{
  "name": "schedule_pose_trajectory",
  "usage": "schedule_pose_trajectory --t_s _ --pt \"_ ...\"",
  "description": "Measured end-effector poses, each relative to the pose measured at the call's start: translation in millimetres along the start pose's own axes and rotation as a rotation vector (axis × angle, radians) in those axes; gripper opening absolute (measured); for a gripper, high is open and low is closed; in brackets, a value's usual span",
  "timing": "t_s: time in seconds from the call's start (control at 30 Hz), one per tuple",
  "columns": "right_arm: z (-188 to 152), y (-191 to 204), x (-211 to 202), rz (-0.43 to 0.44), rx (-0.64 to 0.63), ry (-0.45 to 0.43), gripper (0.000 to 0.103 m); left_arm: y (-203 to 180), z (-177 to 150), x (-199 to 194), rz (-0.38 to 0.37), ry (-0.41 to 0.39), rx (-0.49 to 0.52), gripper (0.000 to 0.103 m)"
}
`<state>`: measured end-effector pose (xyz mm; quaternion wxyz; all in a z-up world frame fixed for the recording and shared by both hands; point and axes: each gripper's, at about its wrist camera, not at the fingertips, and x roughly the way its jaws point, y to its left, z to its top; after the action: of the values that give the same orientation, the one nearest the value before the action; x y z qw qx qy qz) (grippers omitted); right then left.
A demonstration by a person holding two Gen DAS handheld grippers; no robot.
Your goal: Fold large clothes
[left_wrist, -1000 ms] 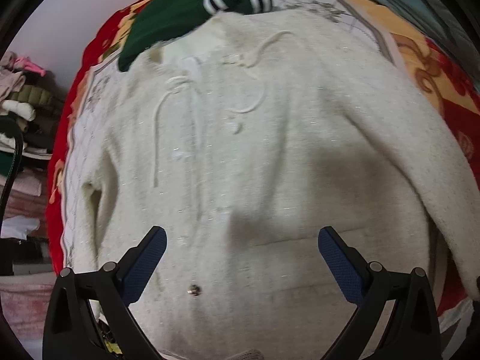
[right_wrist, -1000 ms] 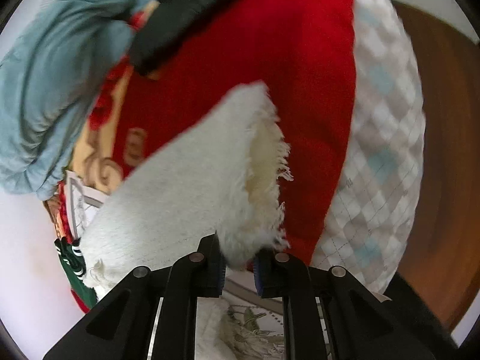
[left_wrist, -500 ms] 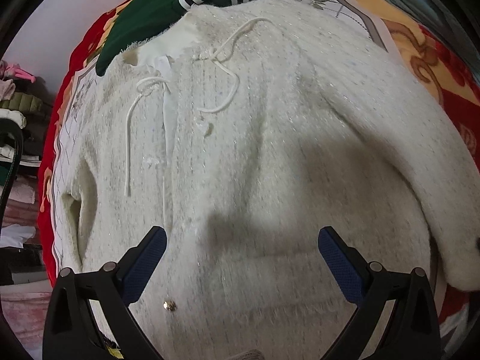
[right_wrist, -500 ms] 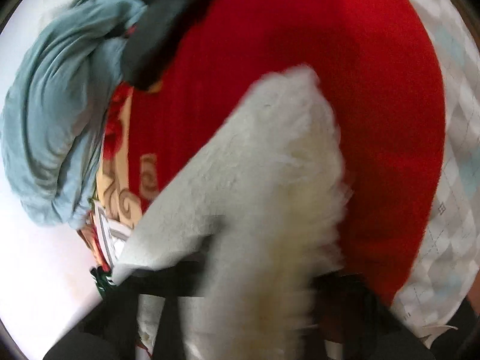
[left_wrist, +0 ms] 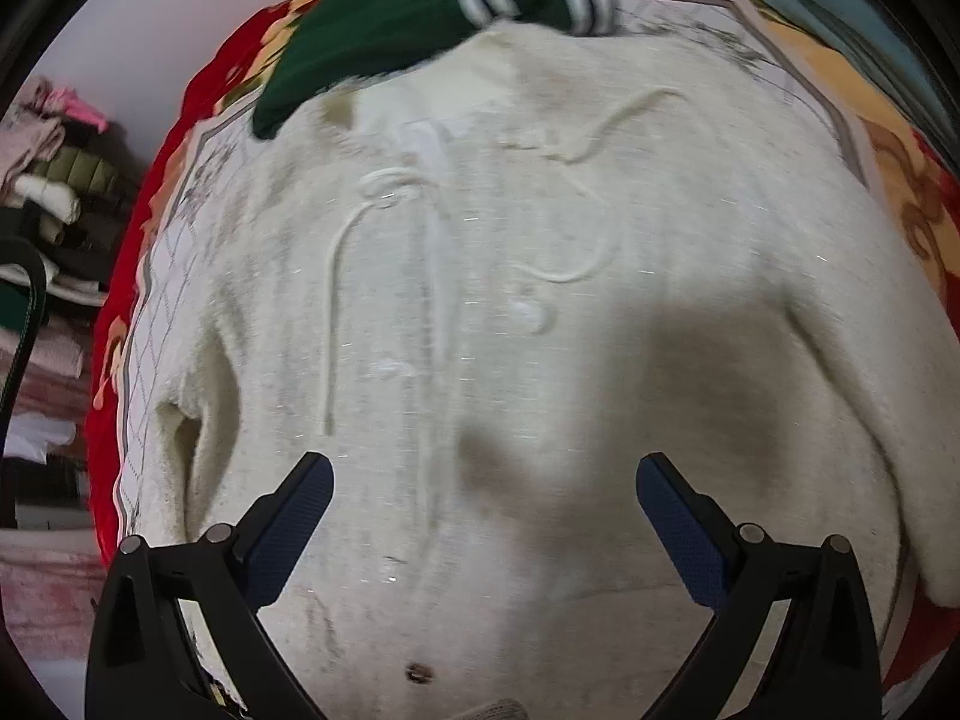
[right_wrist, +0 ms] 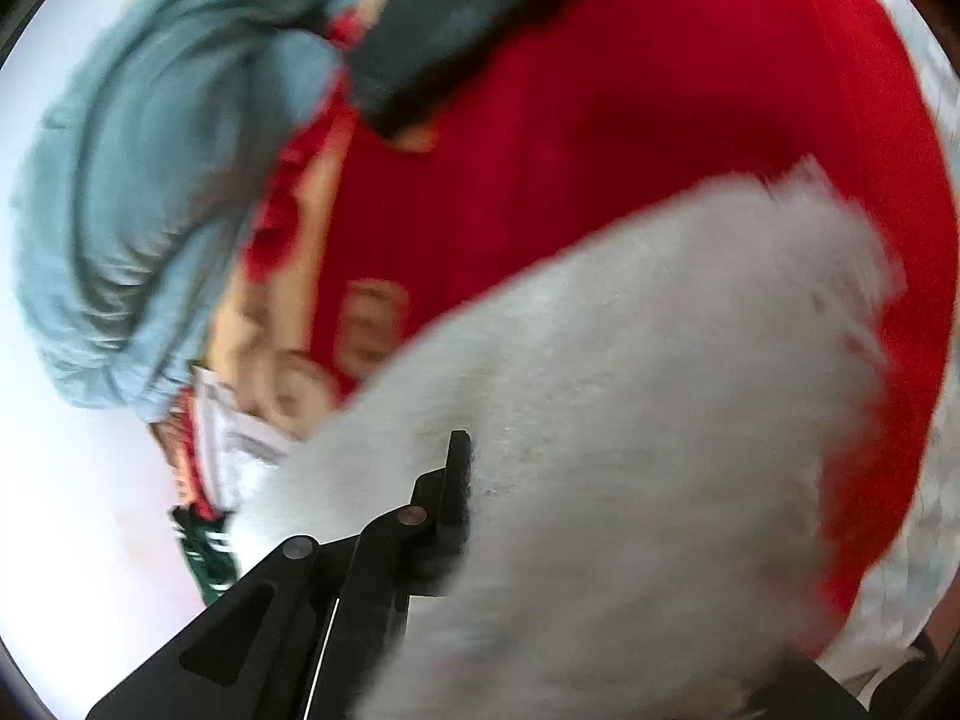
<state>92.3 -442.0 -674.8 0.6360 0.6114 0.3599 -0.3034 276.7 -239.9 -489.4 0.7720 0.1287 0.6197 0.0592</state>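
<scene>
A large fuzzy cream sweater (left_wrist: 540,312) with drawstrings lies spread flat on the bed, collar at the far end. My left gripper (left_wrist: 483,516) hovers open and empty above its lower body. My right gripper (right_wrist: 480,480) is shut on the sweater's cream sleeve (right_wrist: 630,420), which drapes over it and hides the right finger; only the left finger (right_wrist: 456,480) shows. The right wrist view is blurred by motion.
A red patterned blanket (left_wrist: 168,192) covers the bed. A dark green striped garment (left_wrist: 384,30) lies past the collar. A grey-blue garment (right_wrist: 150,180) and a black one (right_wrist: 456,18) lie at the bed's side. Stacked clothes (left_wrist: 42,180) stand at the left.
My right gripper has swung the sleeve up and over, so the fabric now covers its fingers. My left gripper has drifted slightly over the sweater and stays open.
</scene>
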Motion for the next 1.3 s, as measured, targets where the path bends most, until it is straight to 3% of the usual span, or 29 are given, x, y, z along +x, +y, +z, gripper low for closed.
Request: schedule_pose_trajectory --t_s 0.2,0.37,0.53,0.63,0.7,0.83,0.93,0.97,1.0,1.07,1.17,1.23,1.3 --pt "-18.7 99.4 -45.3 0.100 -0.179 -0.051 0.005 59.7 5.3 5.7 0.002 0.032 -0.116 0.103" --pt "-80.2 207.5 -41.8 0.152 -0.431 0.007 0.005 109.7 8.4 8.2 -0.001 0.047 -0.217 0.103" --pt "-186.0 288.4 3.9 0.139 -0.680 0.123 0.005 167.8 4.4 18.8 0.025 0.051 -0.322 0.103" --pt "-267.5 324.1 47.8 0.103 -0.860 0.195 0.005 203.7 -3.6 32.5 0.061 0.066 -0.392 0.103" --pt "-329.1 340.6 83.2 0.048 -1.012 0.231 0.005 233.5 -13.2 48.4 0.089 0.091 -0.449 0.103" --pt "-436.5 332.3 147.7 -0.096 -1.299 0.257 0.005 276.4 -38.9 76.3 0.132 0.151 -0.528 0.103" --pt "-507.2 309.1 204.8 -0.238 -1.421 0.396 0.015 301.6 -64.6 87.5 0.158 0.193 -0.574 0.103" --pt "-517.9 303.2 219.3 -0.244 -1.414 0.456 0.034 309.1 -74.8 88.3 0.164 0.205 -0.587 0.103" --pt "-528.8 299.7 224.5 -0.208 -1.398 0.504 0.056 316.8 -85.6 88.5 0.160 0.218 -0.602 0.103" --pt "-538.7 303.2 214.3 -0.077 -1.383 0.564 0.069 328.9 -108.5 86.4 0.147 0.246 -0.637 0.103" --pt "-539.5 308.2 178.4 0.224 -1.271 0.778 0.071 344.8 -146.5 82.4 0.091 0.299 -0.713 0.103" --pt "-528.9 305.4 161.3 0.252 -1.259 0.802 0.074 353.7 -173.1 82.4 0.025 0.345 -0.789 0.103" --pt "-506.2 299.5 149.3 0.219 -1.268 0.797 0.074 359.9 -200.8 83.3 -0.052 0.393 -0.890 0.103"
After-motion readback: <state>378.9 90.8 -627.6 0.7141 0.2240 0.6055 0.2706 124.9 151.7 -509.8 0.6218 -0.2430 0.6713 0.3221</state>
